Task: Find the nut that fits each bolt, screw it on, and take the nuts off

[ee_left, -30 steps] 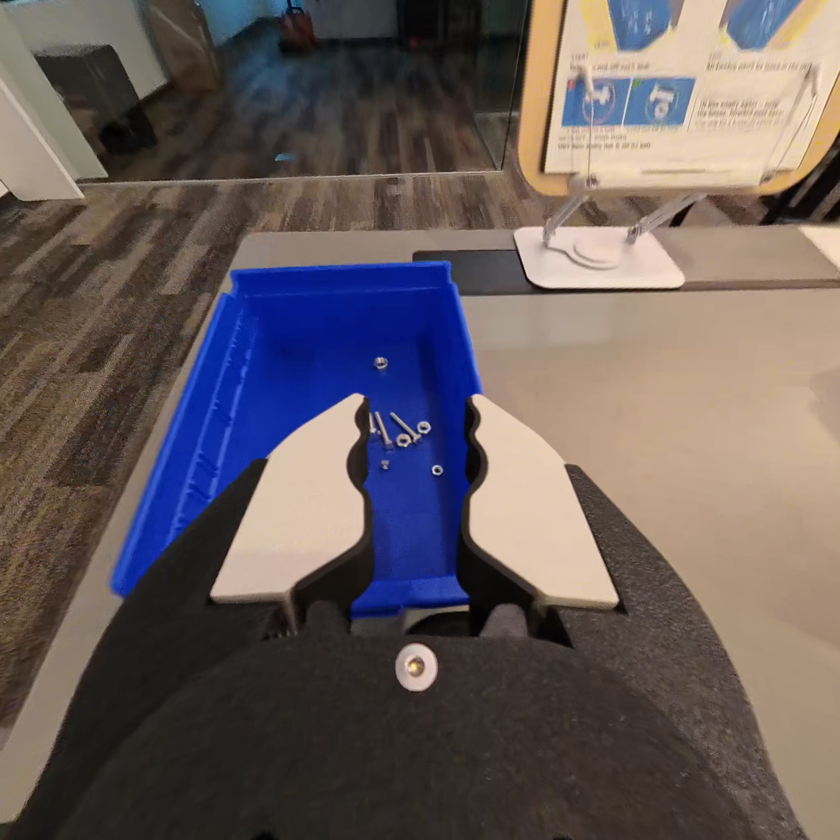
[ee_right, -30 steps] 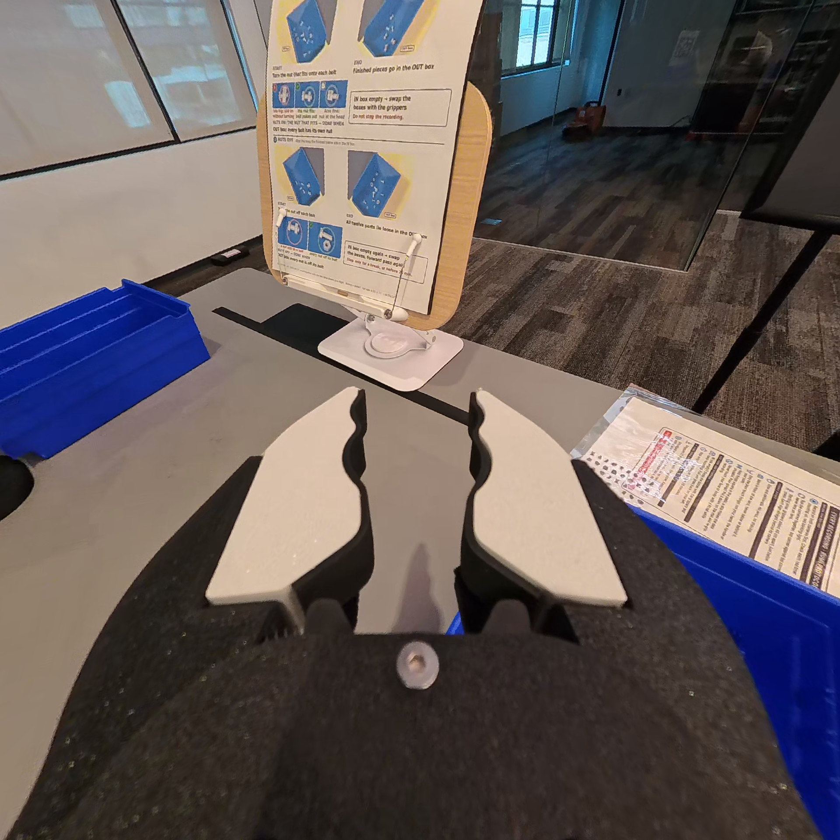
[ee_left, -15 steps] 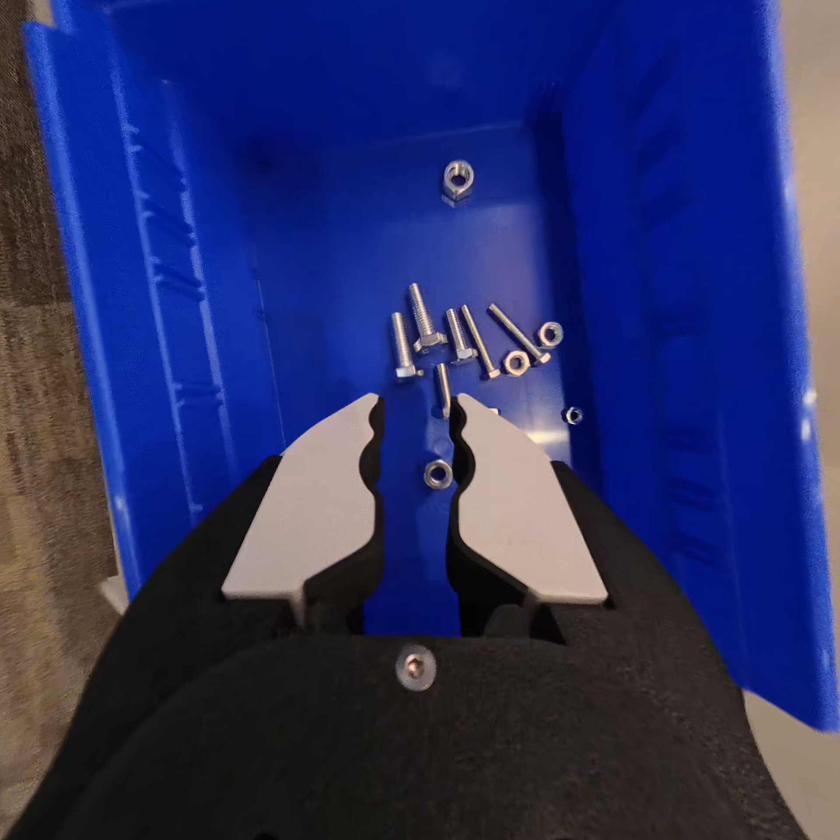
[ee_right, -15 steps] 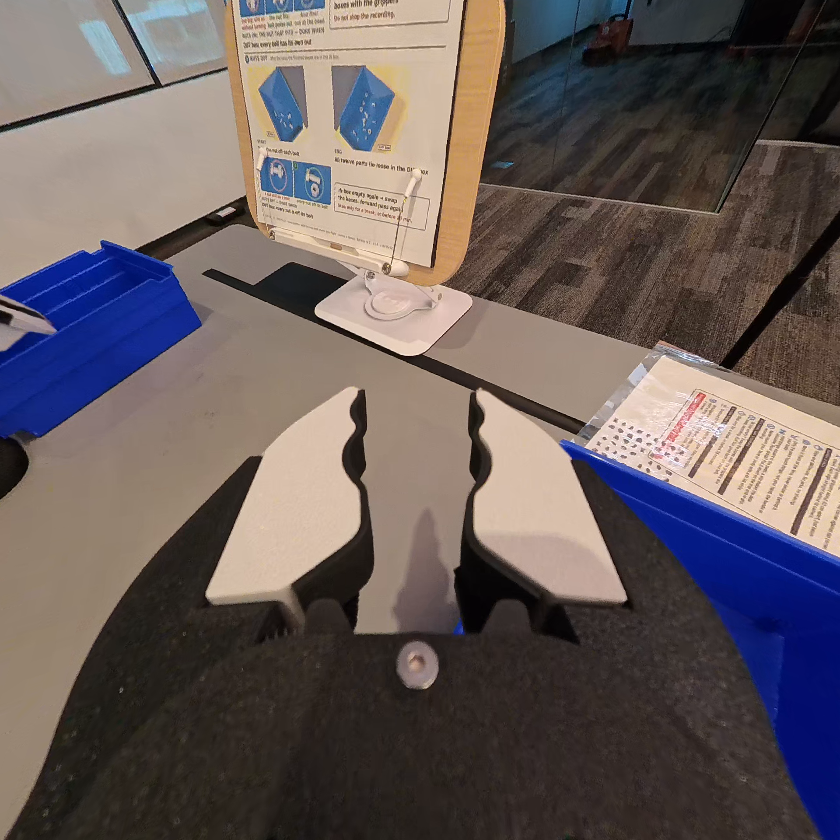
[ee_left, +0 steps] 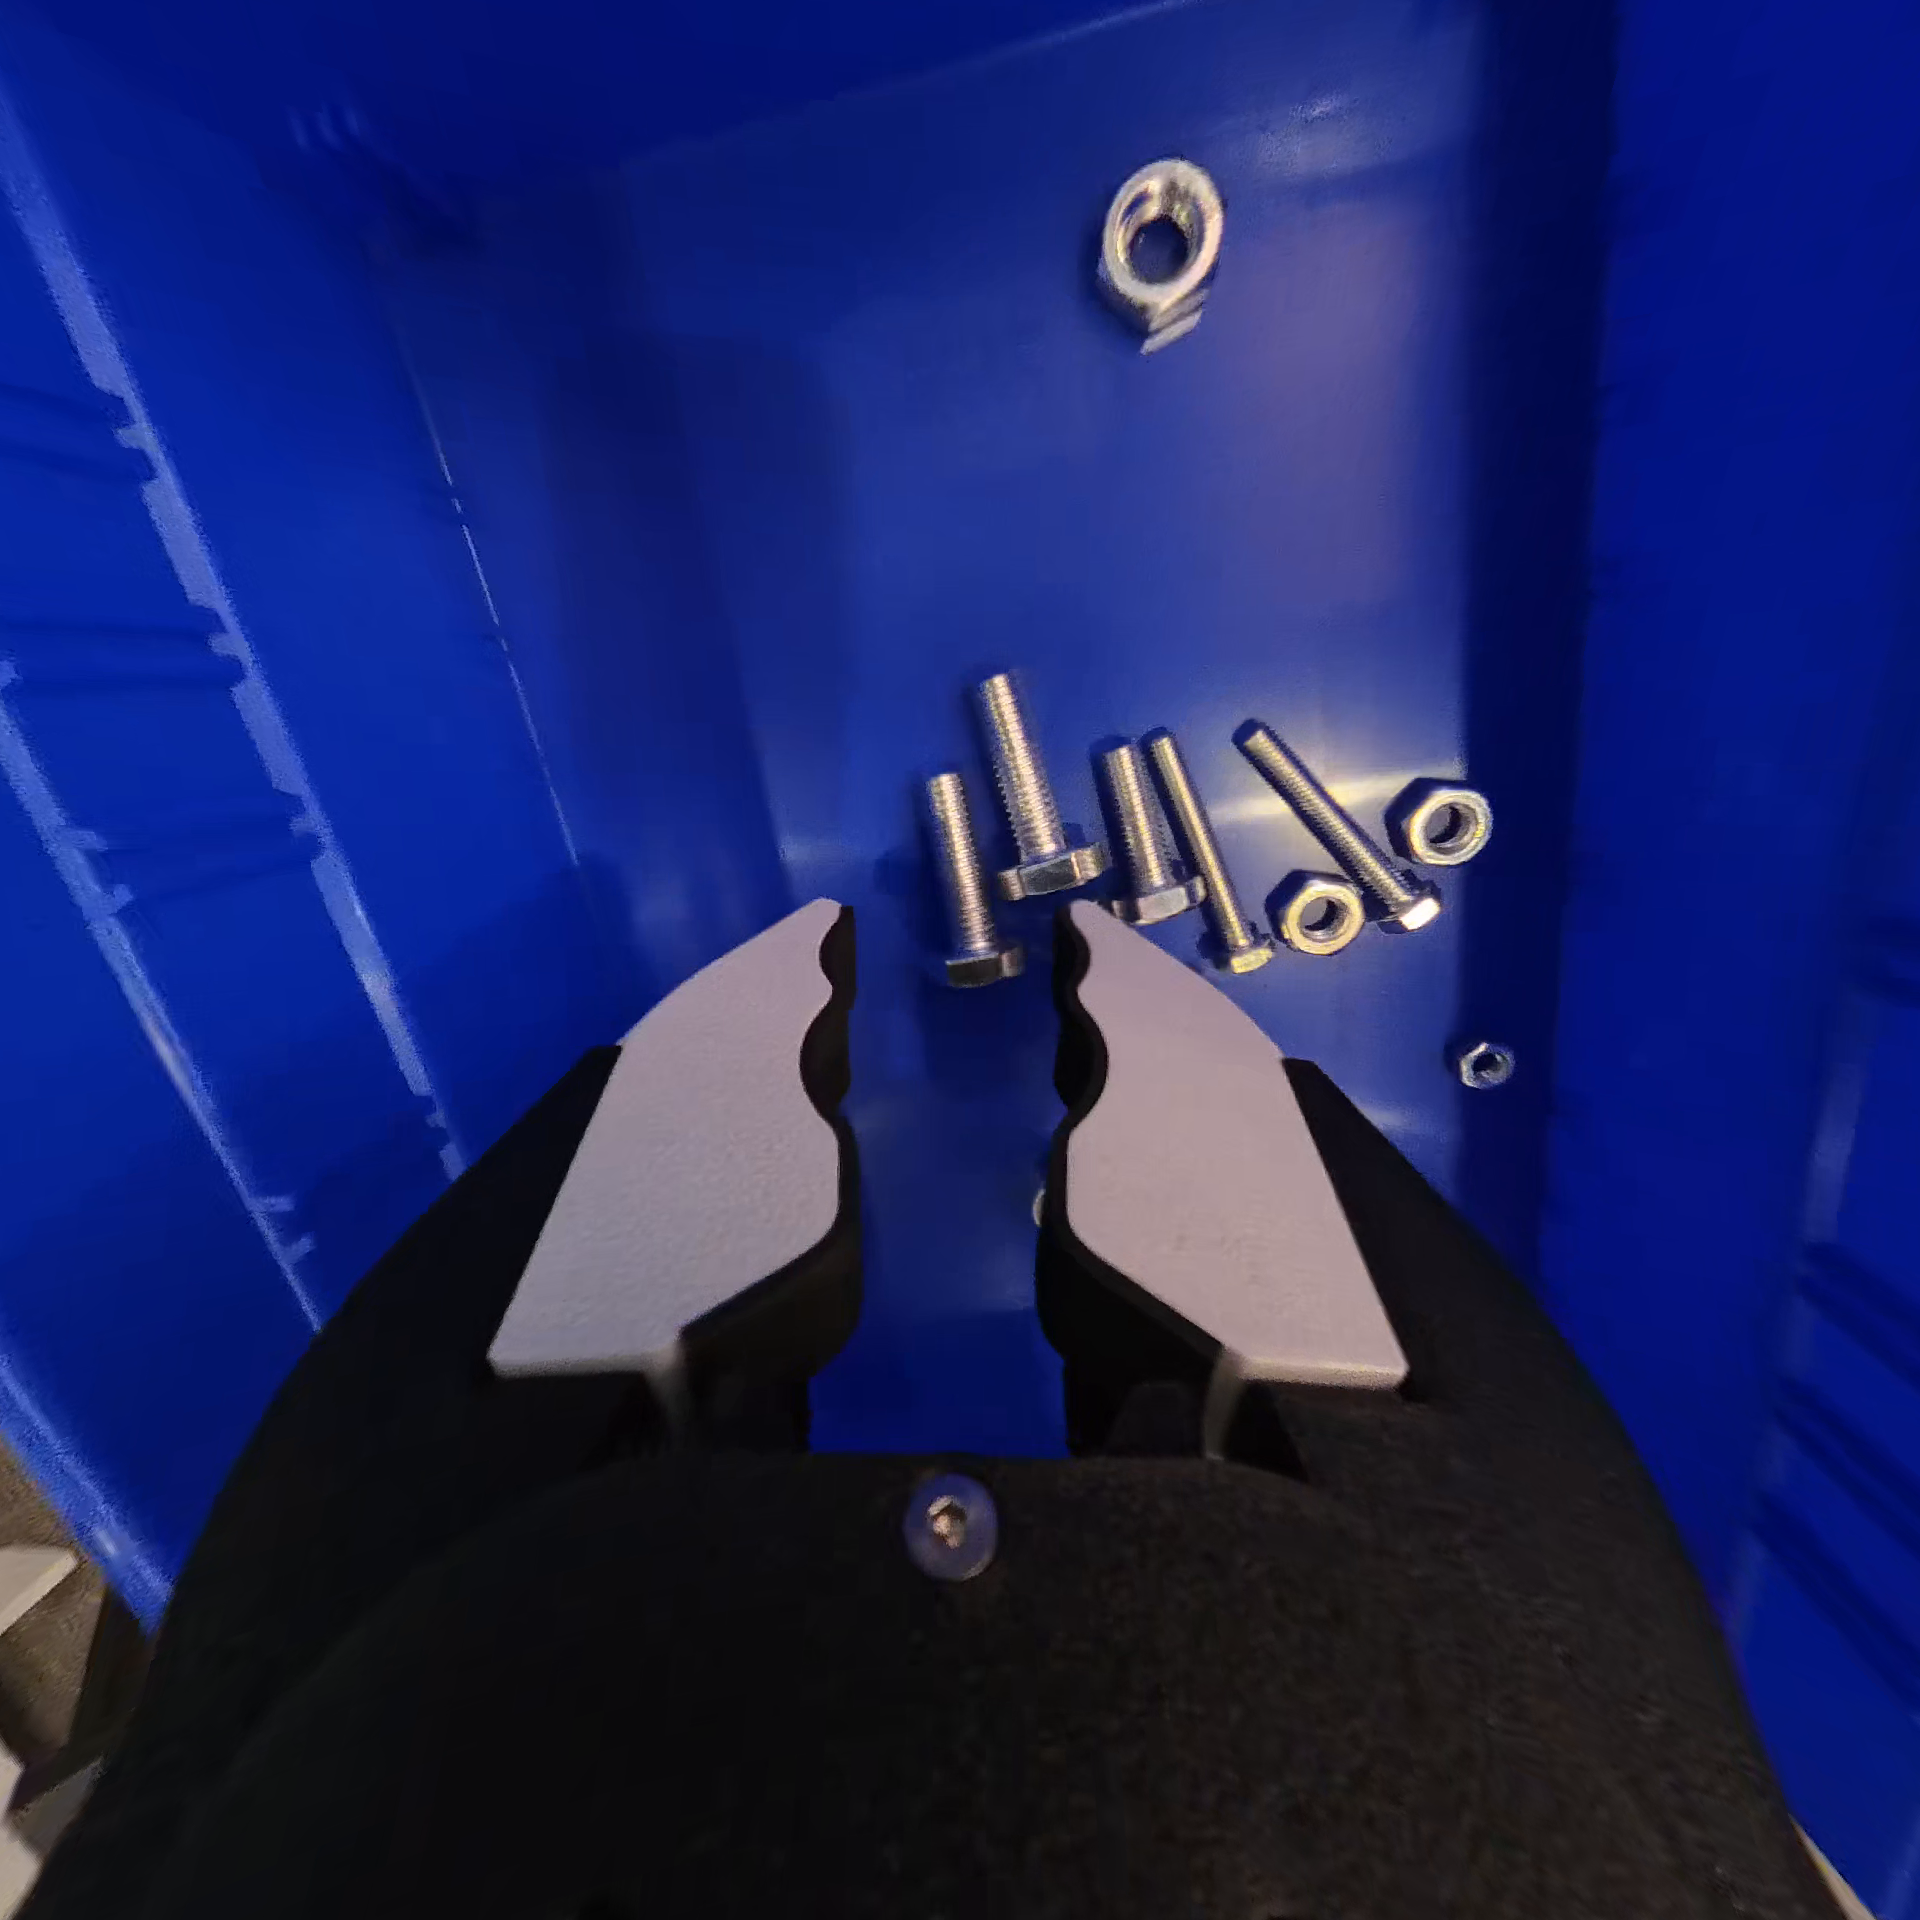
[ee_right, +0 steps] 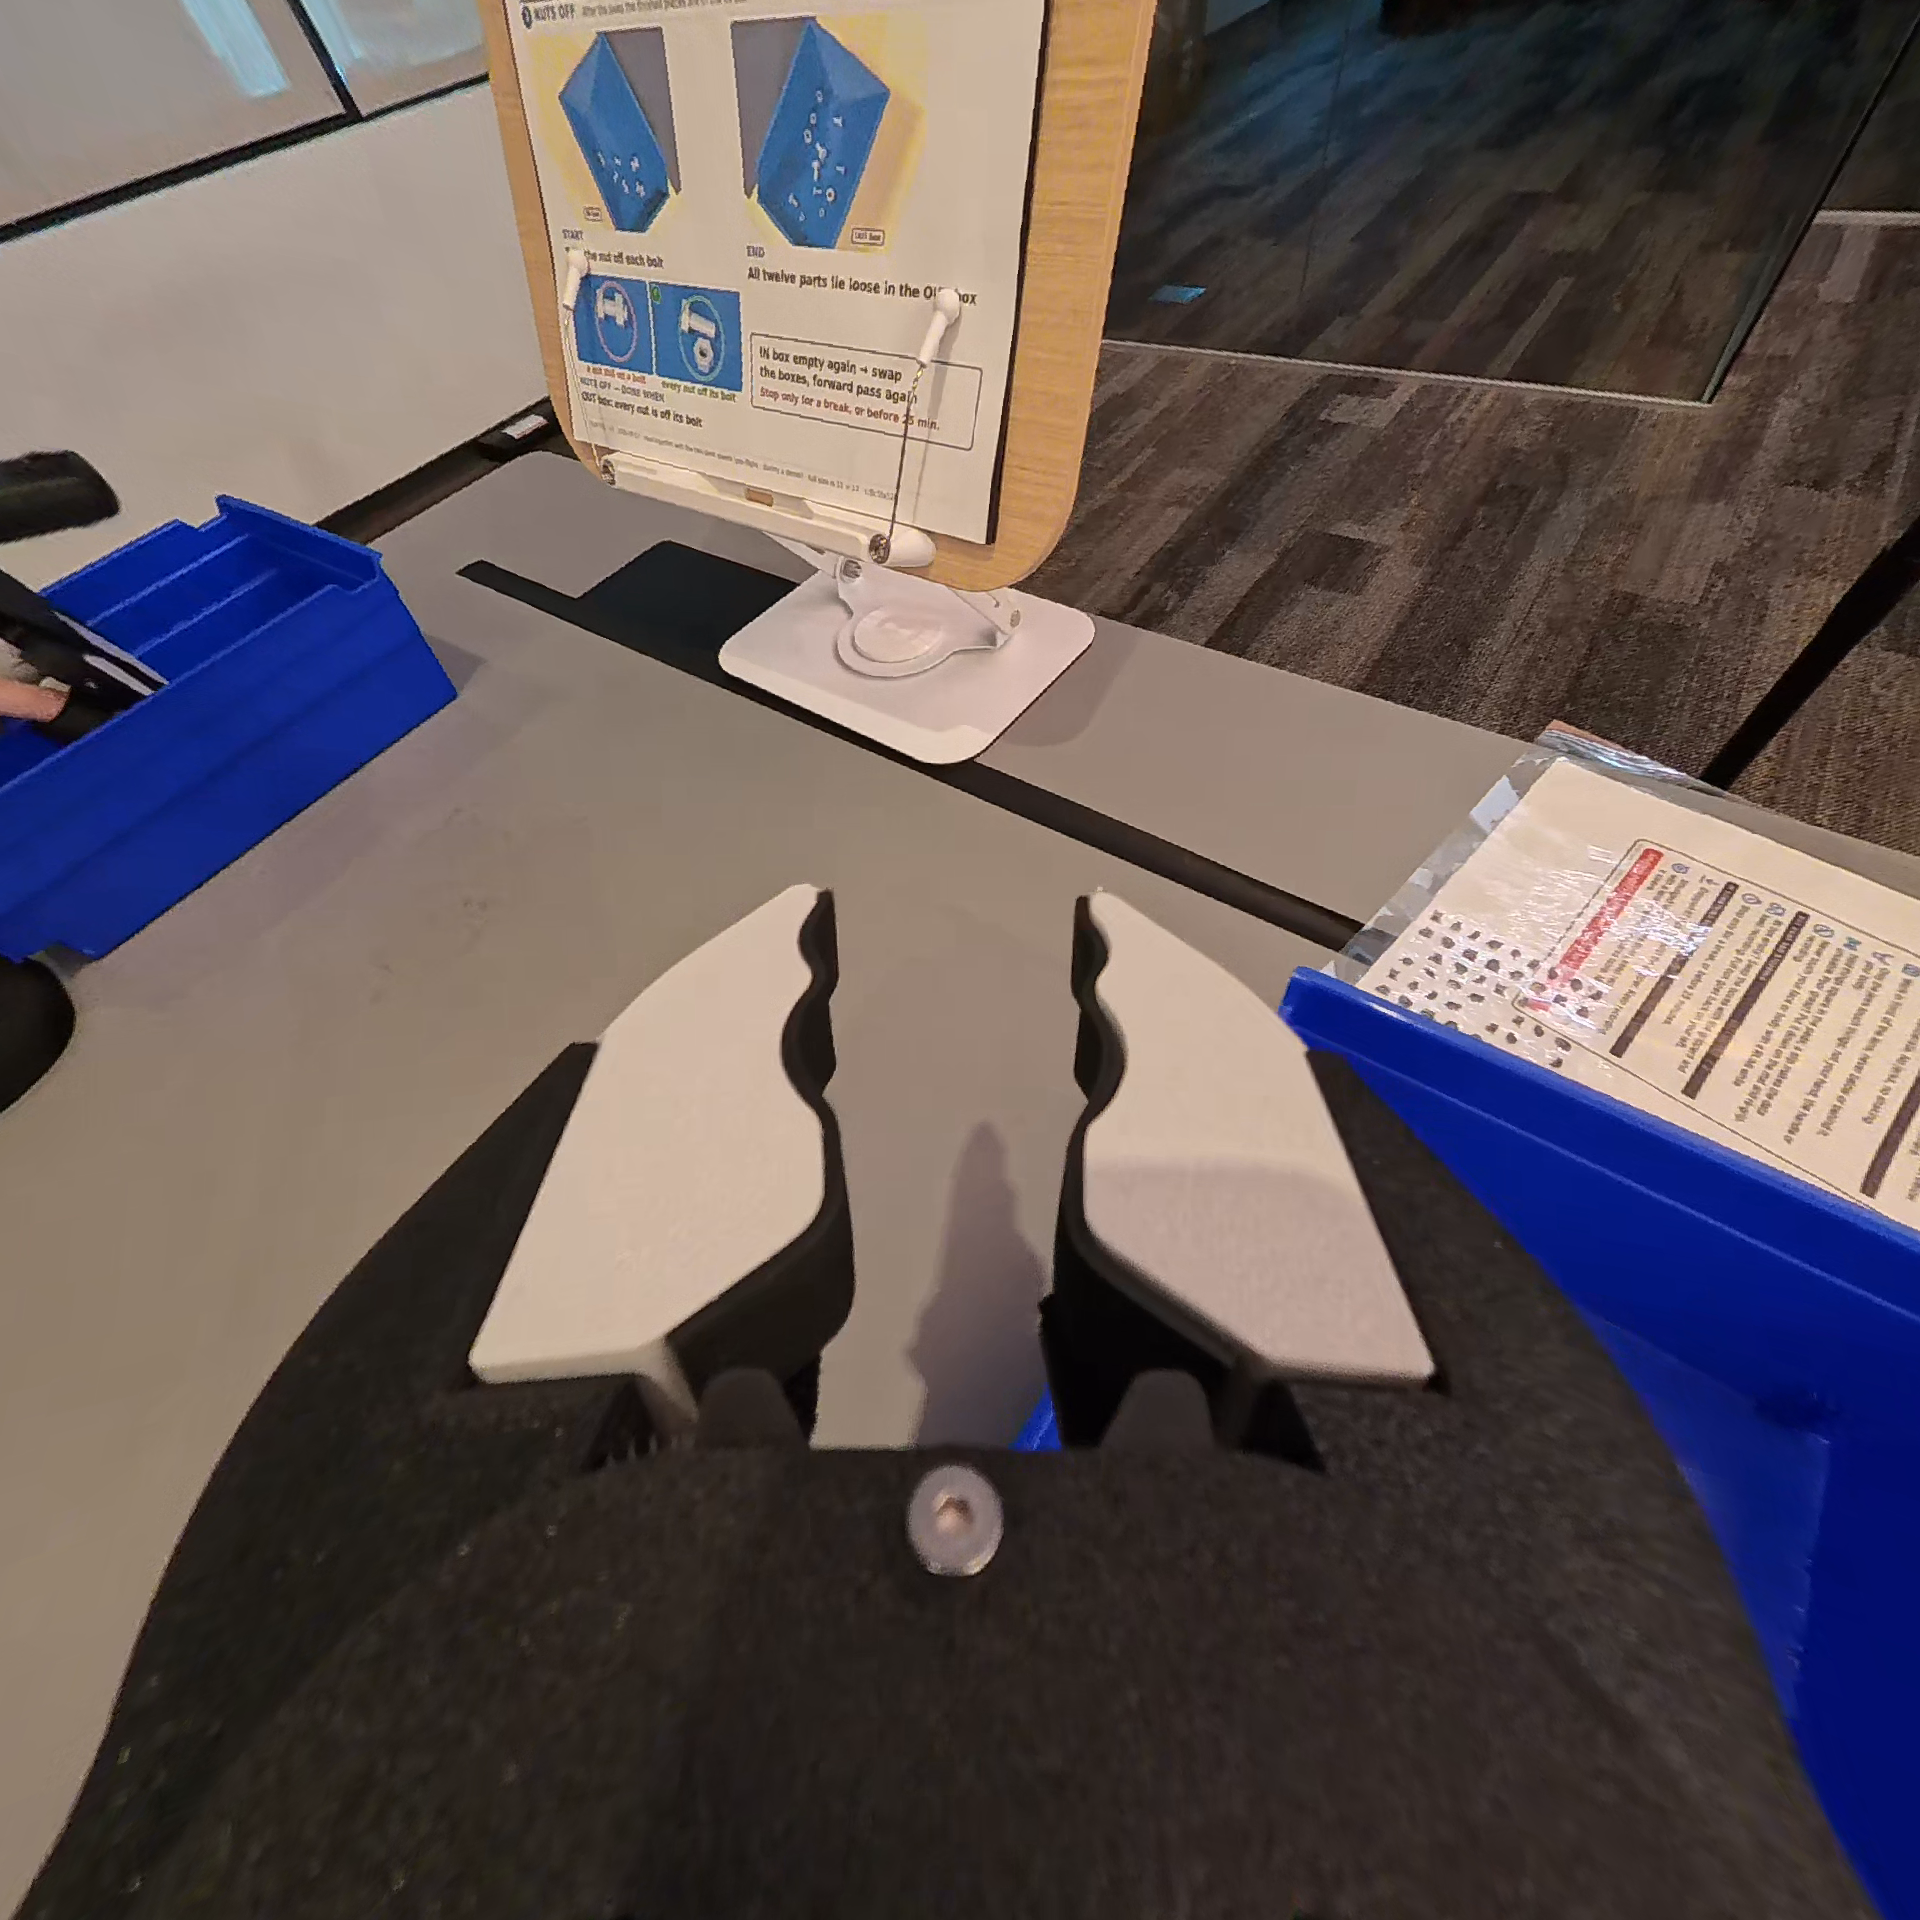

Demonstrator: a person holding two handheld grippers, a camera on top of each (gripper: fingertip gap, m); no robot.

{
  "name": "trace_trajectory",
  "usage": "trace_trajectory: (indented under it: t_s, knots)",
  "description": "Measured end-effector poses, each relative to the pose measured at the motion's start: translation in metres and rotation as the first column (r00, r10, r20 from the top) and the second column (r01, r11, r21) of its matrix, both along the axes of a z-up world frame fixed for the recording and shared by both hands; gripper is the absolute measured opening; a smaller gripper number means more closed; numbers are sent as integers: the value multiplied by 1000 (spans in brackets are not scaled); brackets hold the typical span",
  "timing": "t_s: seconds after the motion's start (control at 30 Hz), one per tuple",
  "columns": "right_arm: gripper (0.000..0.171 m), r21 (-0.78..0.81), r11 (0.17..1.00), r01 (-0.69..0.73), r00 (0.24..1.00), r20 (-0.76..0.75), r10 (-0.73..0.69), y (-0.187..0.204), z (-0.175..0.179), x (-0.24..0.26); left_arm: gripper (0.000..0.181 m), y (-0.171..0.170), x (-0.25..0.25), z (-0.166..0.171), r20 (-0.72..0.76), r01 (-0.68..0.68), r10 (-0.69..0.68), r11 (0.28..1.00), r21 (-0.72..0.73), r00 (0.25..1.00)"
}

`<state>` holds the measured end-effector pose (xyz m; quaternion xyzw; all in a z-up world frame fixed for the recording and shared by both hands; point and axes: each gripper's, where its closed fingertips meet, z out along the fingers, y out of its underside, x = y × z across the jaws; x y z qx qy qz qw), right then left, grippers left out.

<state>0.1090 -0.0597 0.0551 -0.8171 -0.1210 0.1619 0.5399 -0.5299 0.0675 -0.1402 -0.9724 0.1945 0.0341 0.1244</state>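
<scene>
My left gripper [ee_left: 954, 925] is open and empty, low inside a blue bin [ee_left: 312, 727]. Its tips sit just short of a short silver bolt [ee_left: 966, 894] whose hex head lies between them. Several more bolts [ee_left: 1023, 790] lie side by side to the right, with two hex nuts [ee_left: 1317, 914] by the thin bolts. A large nut [ee_left: 1158, 249] lies farther back and a tiny nut [ee_left: 1484, 1063] at the right. My right gripper [ee_right: 951, 914] is open and empty above the grey table [ee_right: 623, 883]. The left bin also shows in the right wrist view [ee_right: 208, 675].
A second blue bin [ee_right: 1558, 1195] is close on my right gripper's right, with a plastic-covered printed sheet [ee_right: 1683, 966] behind it. An instruction board on a white stand [ee_right: 904, 655] stands at the table's far edge. A hand [ee_right: 31, 701] shows at the left bin. My right fingertips sit around 70 centimetres from my left ones. The tiny nut [ee_left: 1484, 1063] lies some 8 centimetres from my left tips, 60 centimetres from my right tips.
My left gripper has dropped into the bin and moved forward to the bolts. Its jaws narrowed from a second ago. My right gripper has moved forward and tipped down a little, staying open.
</scene>
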Motion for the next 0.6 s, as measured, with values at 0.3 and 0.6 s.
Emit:
trace_trajectory:
  t_s: [0.3, 0.6]
  knots:
    - [43, -20, 1000, -3, 1000, 3, 3, 2, -6, 2, 9, 3, -1, -9, 29, -2, 3, 999, -33, 1000]
    - [42, -21, 1000, 0, 1000, -13, 0, 2, -8, 7, 9, -1, -24, 4, 28, -4, 3, 999, 36, 1000]
